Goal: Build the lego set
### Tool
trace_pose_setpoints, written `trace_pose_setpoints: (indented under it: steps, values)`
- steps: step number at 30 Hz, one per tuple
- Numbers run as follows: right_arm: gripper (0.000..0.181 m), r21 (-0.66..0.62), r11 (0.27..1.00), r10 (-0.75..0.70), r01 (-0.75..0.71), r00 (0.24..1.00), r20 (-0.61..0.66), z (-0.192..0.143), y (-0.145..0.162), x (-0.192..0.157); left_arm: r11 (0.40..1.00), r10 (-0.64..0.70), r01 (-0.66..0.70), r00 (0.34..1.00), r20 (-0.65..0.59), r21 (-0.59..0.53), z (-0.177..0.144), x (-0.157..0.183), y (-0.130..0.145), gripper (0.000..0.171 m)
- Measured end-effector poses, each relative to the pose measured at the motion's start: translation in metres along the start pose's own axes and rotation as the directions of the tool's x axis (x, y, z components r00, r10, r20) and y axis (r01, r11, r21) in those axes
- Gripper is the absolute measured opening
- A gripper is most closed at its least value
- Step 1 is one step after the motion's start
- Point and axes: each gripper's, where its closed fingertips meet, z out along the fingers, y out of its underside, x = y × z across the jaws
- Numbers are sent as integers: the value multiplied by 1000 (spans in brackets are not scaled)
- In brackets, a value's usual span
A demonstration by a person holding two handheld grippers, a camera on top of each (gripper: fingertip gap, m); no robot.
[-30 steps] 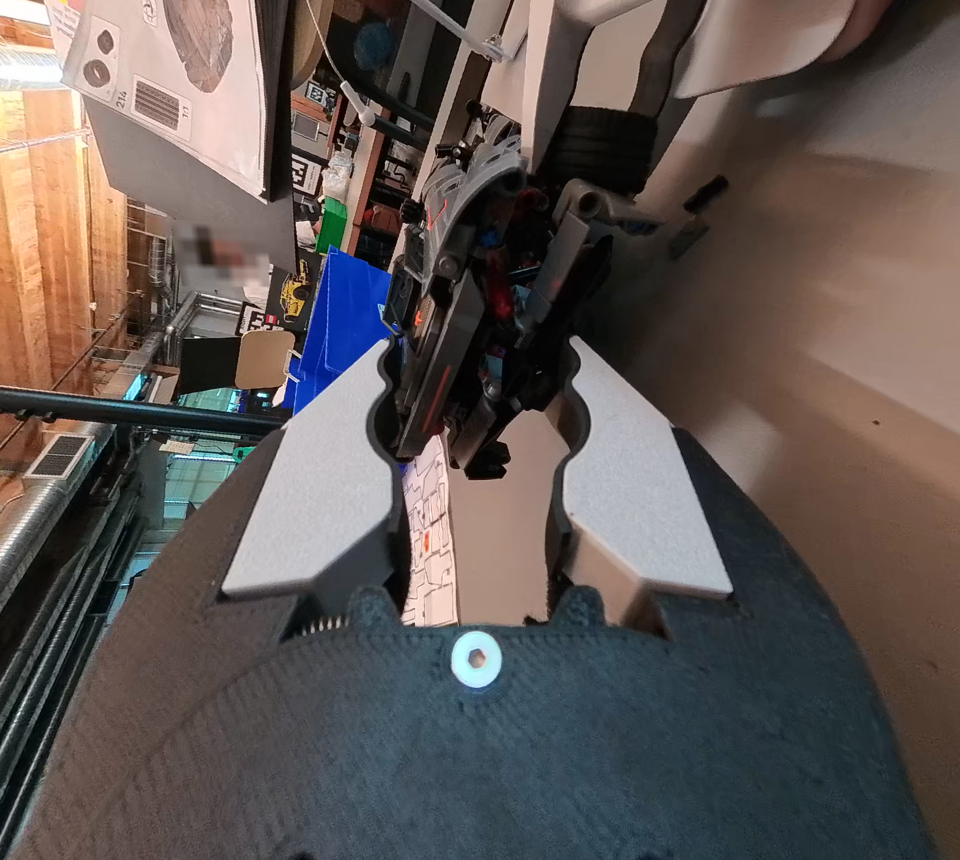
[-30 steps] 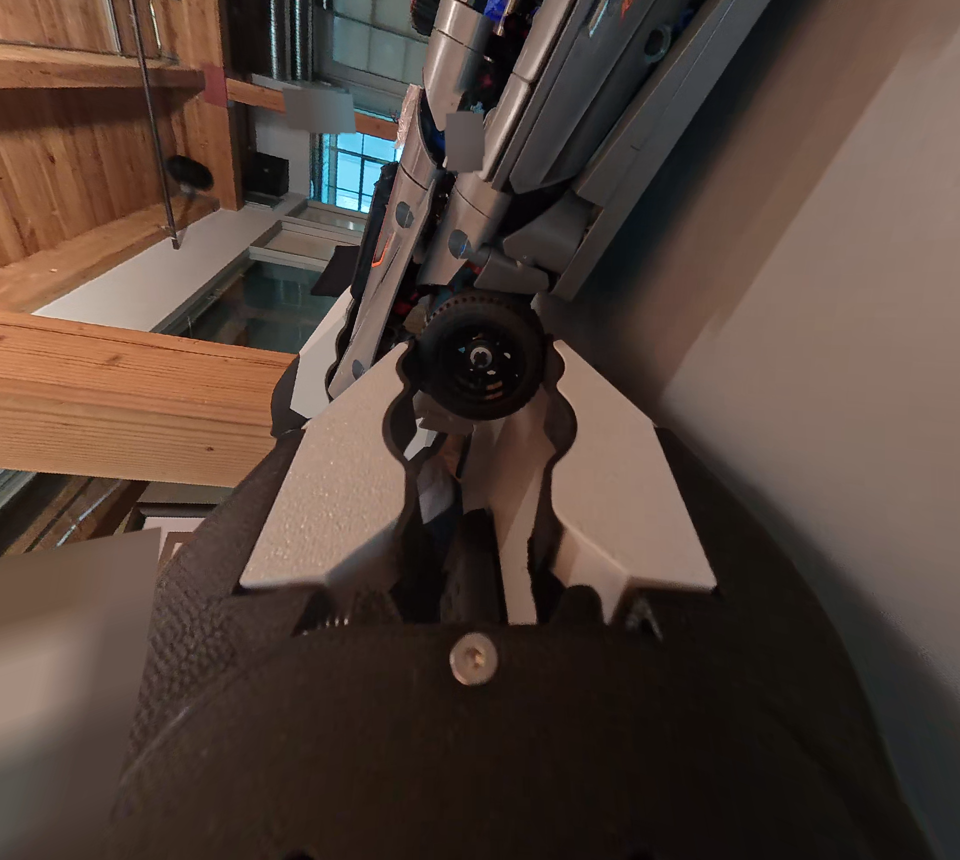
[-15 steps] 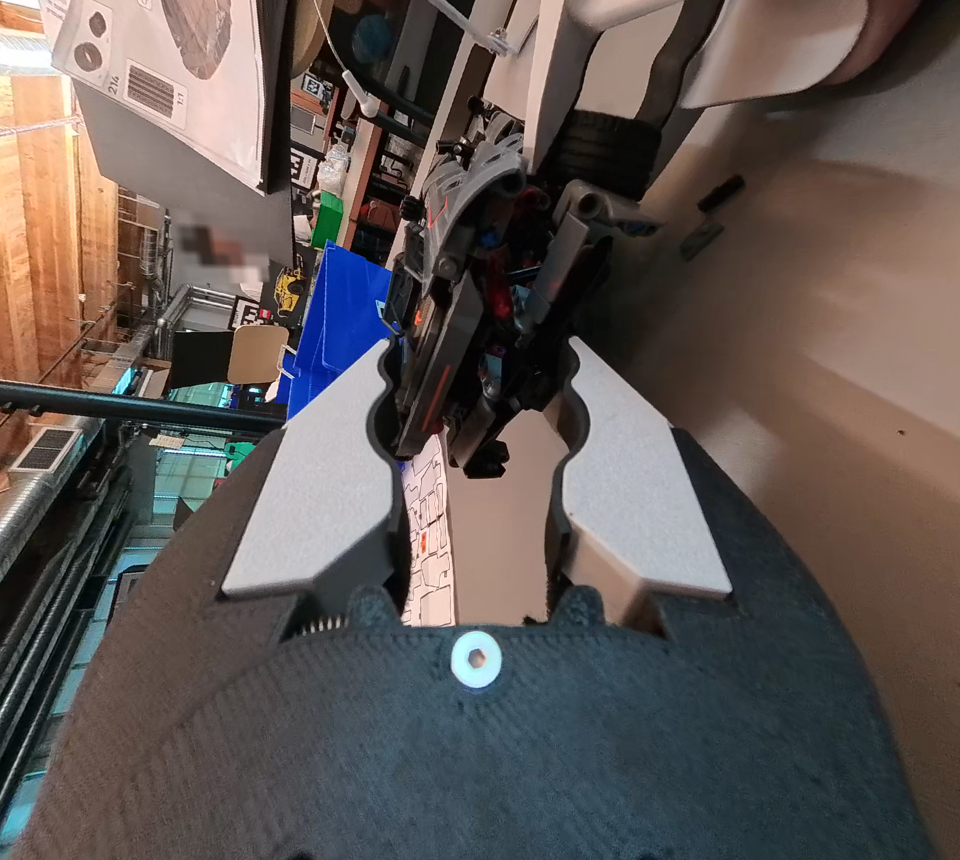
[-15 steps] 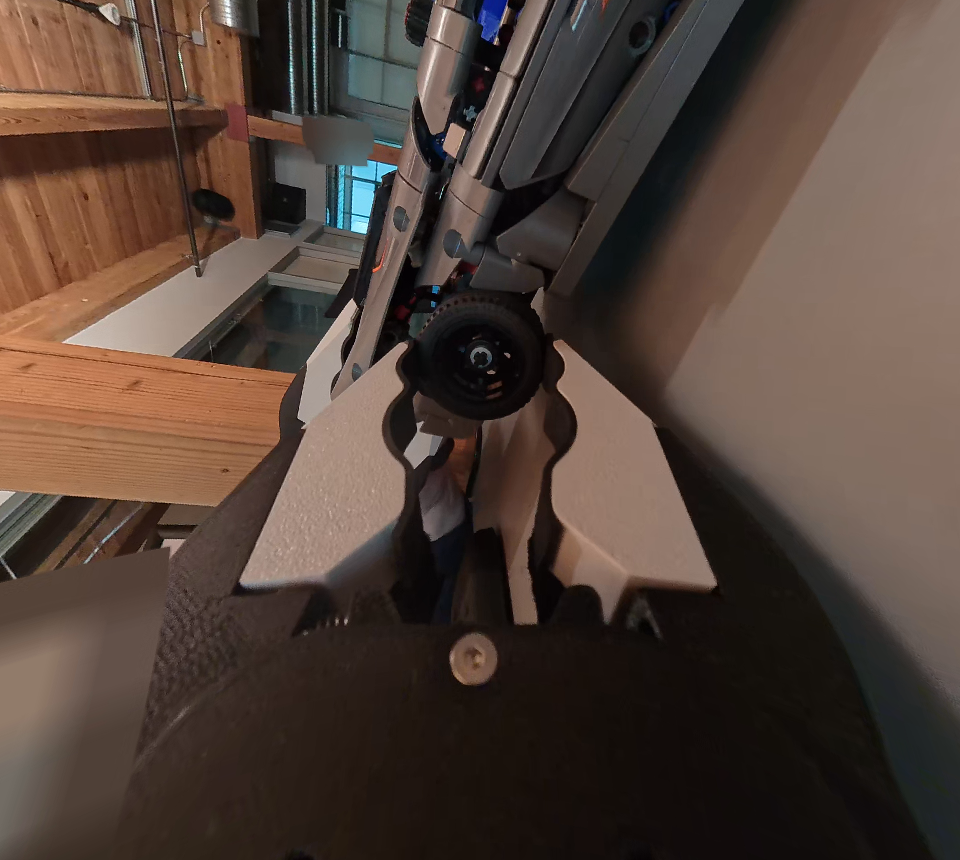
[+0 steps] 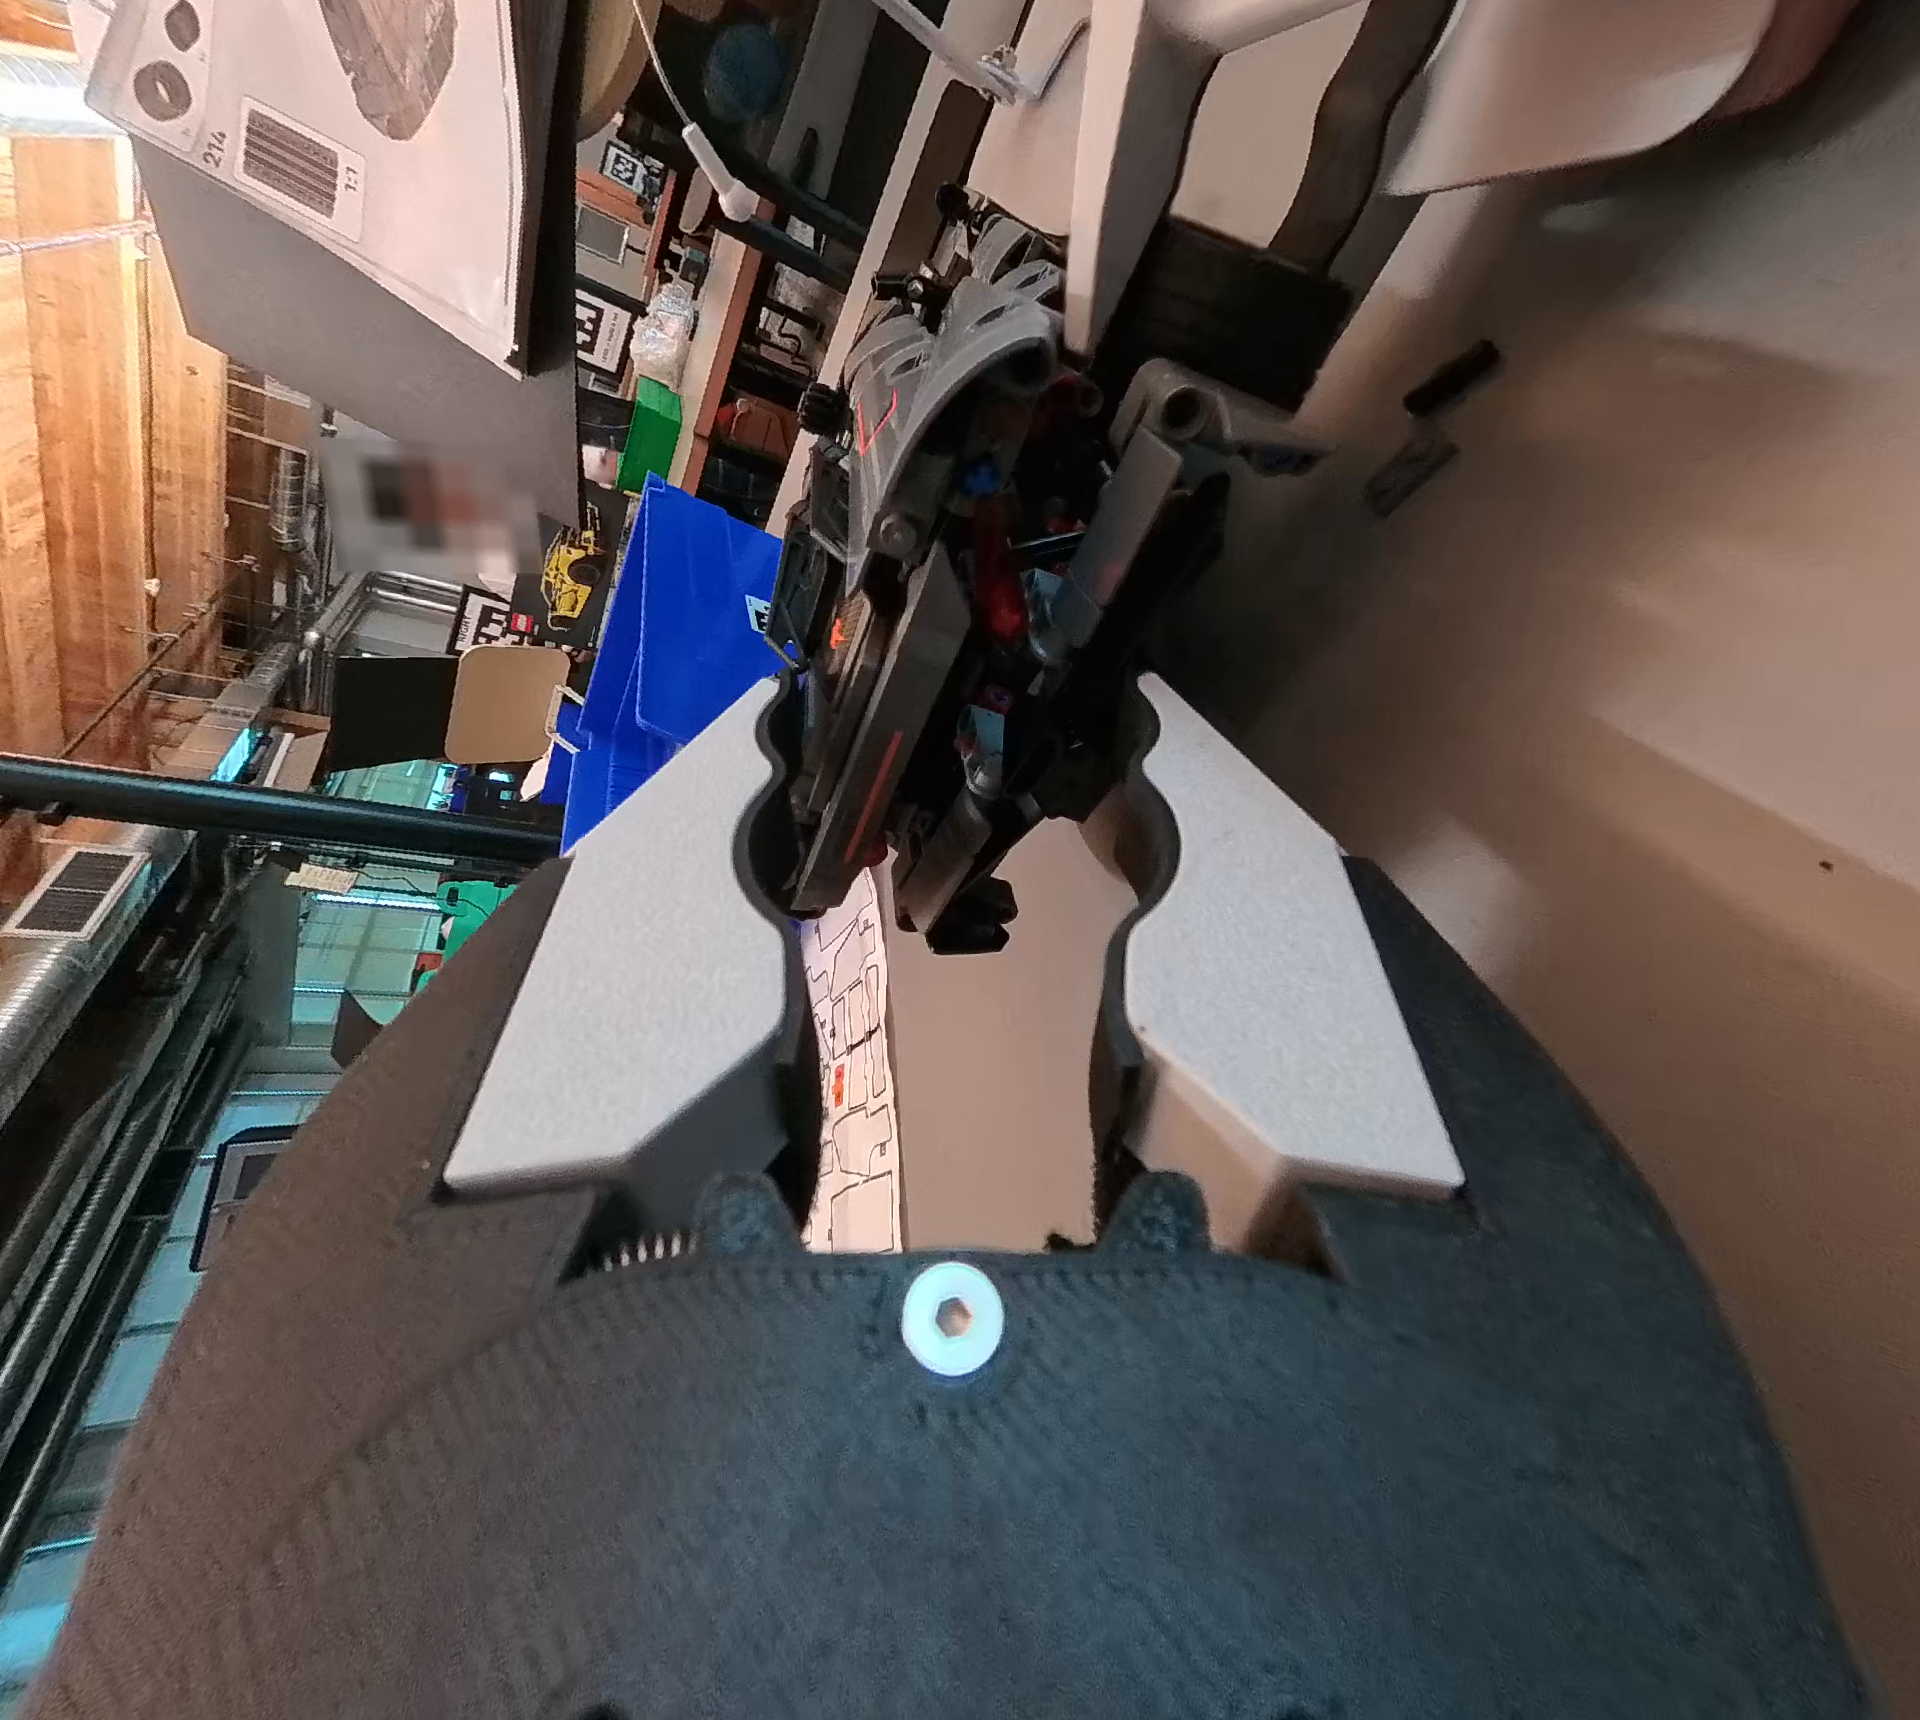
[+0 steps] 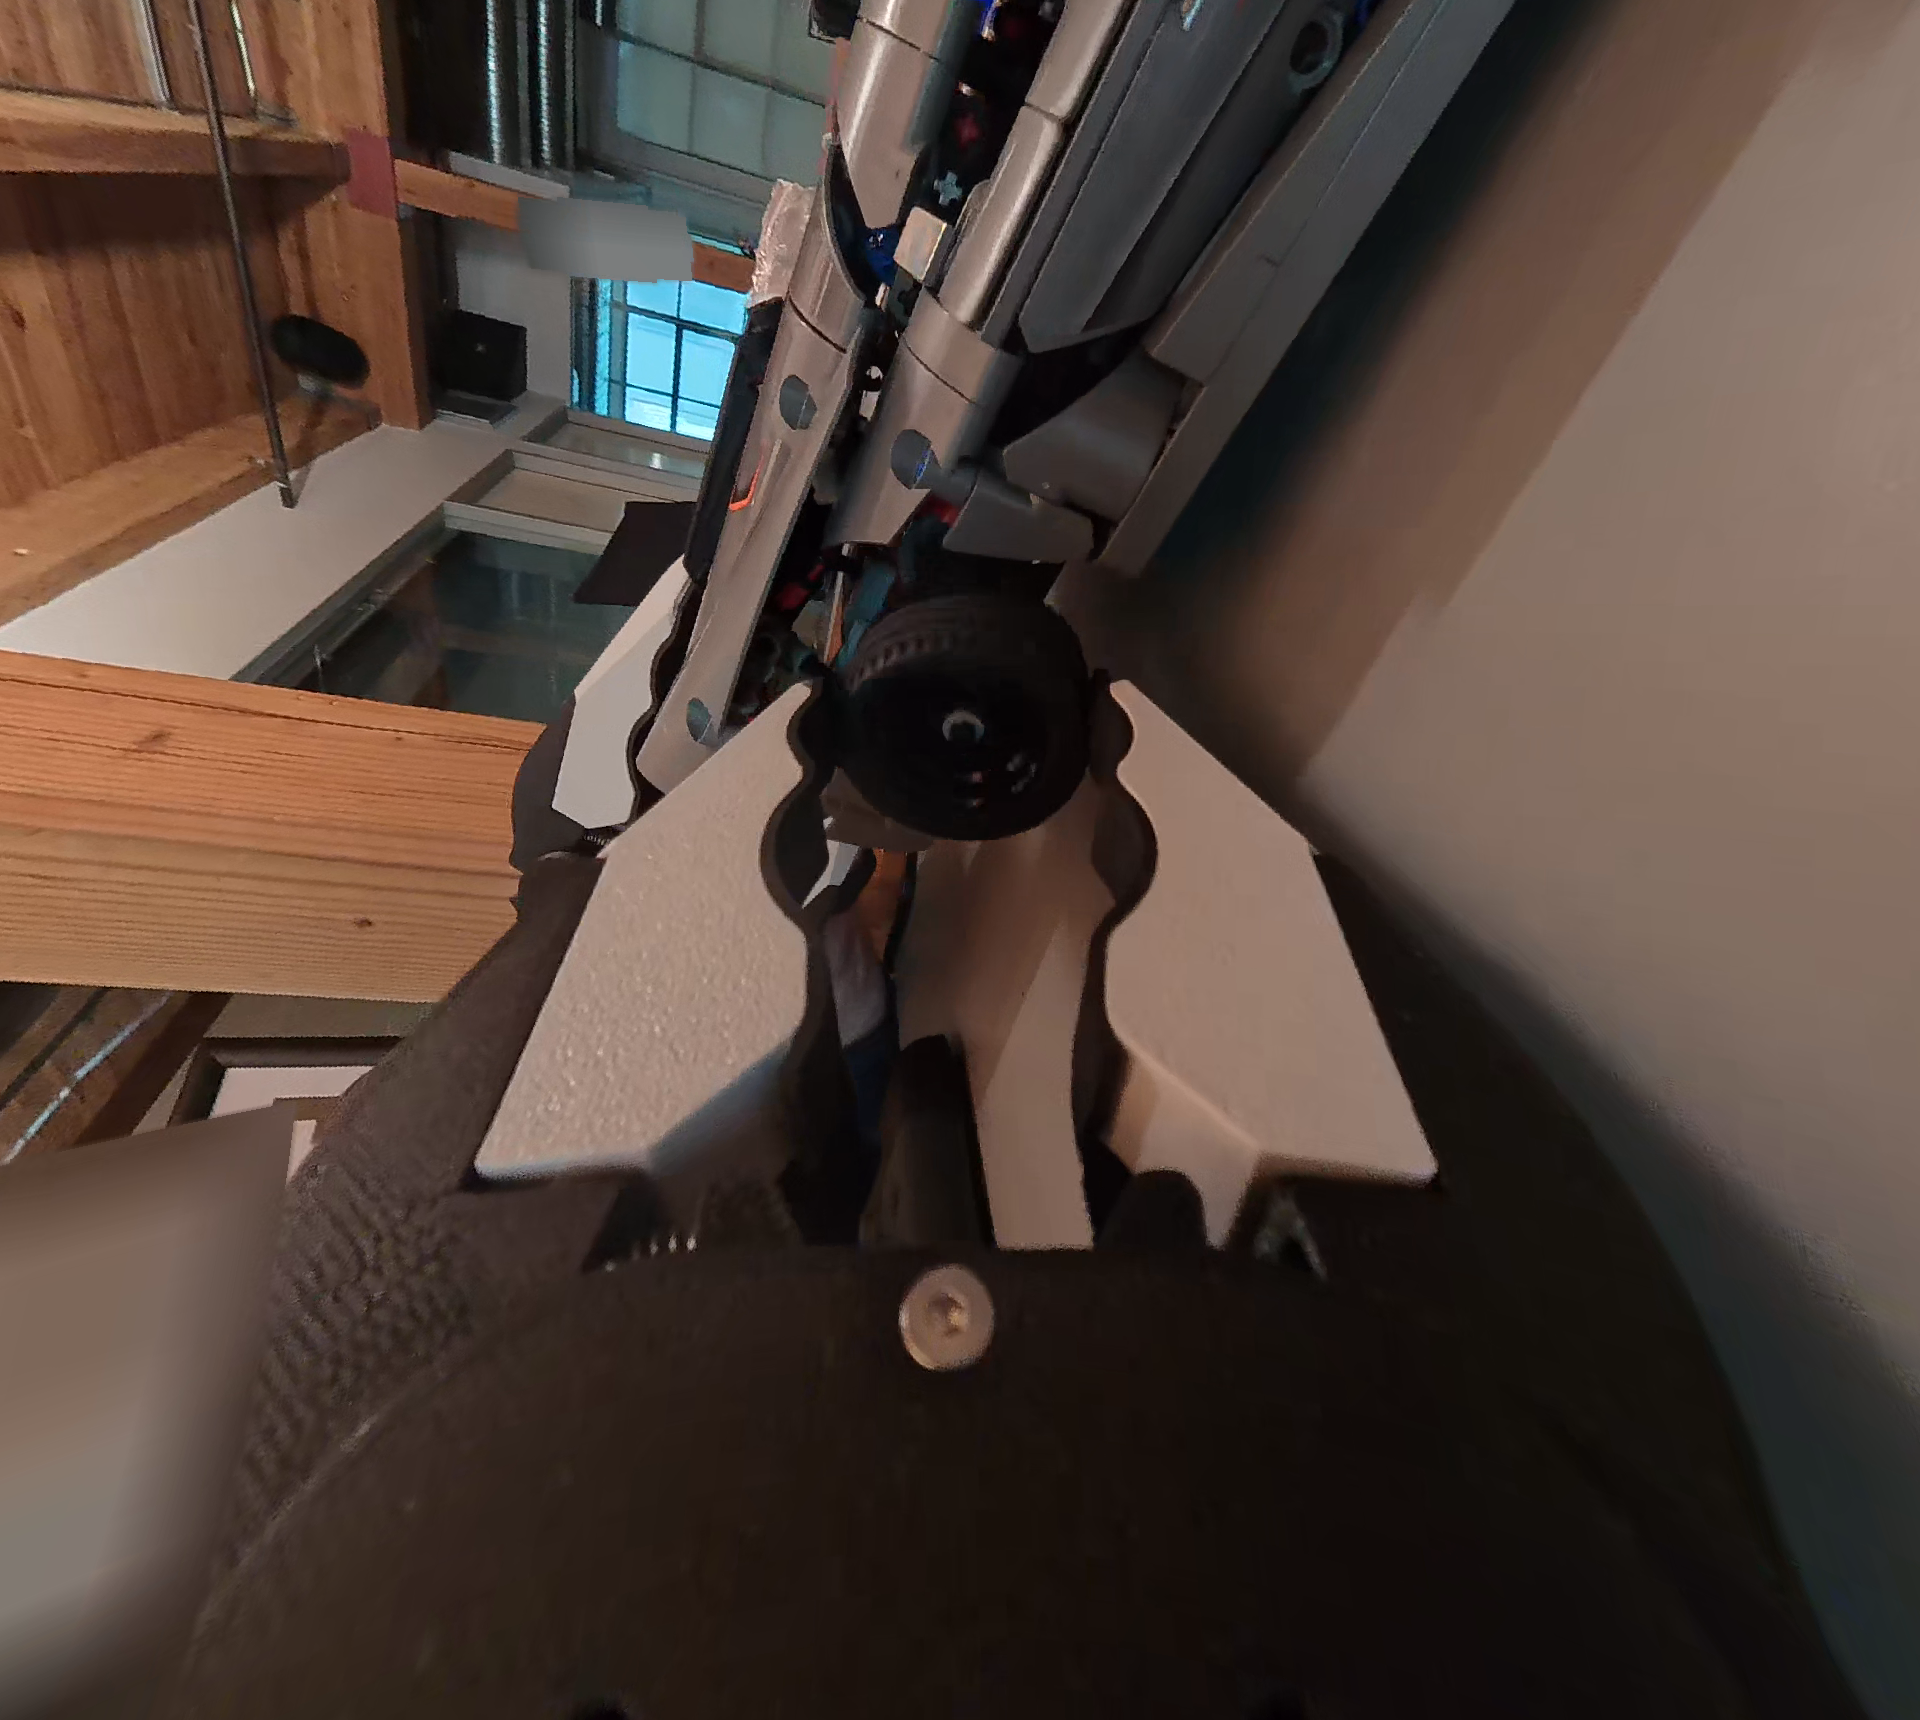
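While both grippers are on it, the grey and black lego car model with orange-red accents (image 5: pixel 935 631) is tipped onto its side above the pale tabletop (image 5: pixel 1558 735), so nothing but the two grips is holding it there. The left gripper (image 5: pixel 956 777) has its pale grey fingers (image 5: pixel 665 922) pinched around one end of the model, on the dark bodywork. The right gripper (image 6: pixel 951 761) is pinching a small black rubber wheel (image 6: pixel 961 735) at the other end, fingertips hugging the tyre on both sides.

My worry: that wheel is round and probably turns on its axle, so any twist from the right side could let the car swing or pop the wheel off. The left grip also looks like it's on thin panels, which could snap loose if squeezed.

Off toward the far edge there's a white instruction booklet showing a printed car picture (image 5: pixel 332 8) and a bright blue plastic bin (image 5: pixel 686 631).
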Motion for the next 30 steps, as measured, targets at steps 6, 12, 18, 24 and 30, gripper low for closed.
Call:
trace_pose_setpoints:
  steps: [6, 12, 18, 24, 30]
  values:
    - [41, -21, 999, -46, 45, 997, -56, -1, 0, 5, 1000, -3, 3, 1000, 2, 2, 0, 0, 0, 58]
    - [31, -78, 990, -122, 115, 989, -85, -3, 5, 2, 1000, 4, -4, 1000, 3, -2, 0, 1, 2, 57]
    - [52, -302, 889, -409, 344, 894, -184, -19, 22, 11, 1000, -1, 1, 1000, 3, -11, -1, 3, 8, 57]
    - [58, -482, 700, -653, 527, 745, -134, -18, 43, 12, 1000, -8, 8, 1000, 9, -20, -3, 3, 15, 58]
    - [59, -523, 576, -756, 628, 653, -49, -6, 56, 2, 1000, -15, 15, 1000, 13, -19, -4, 0, 16, 58]
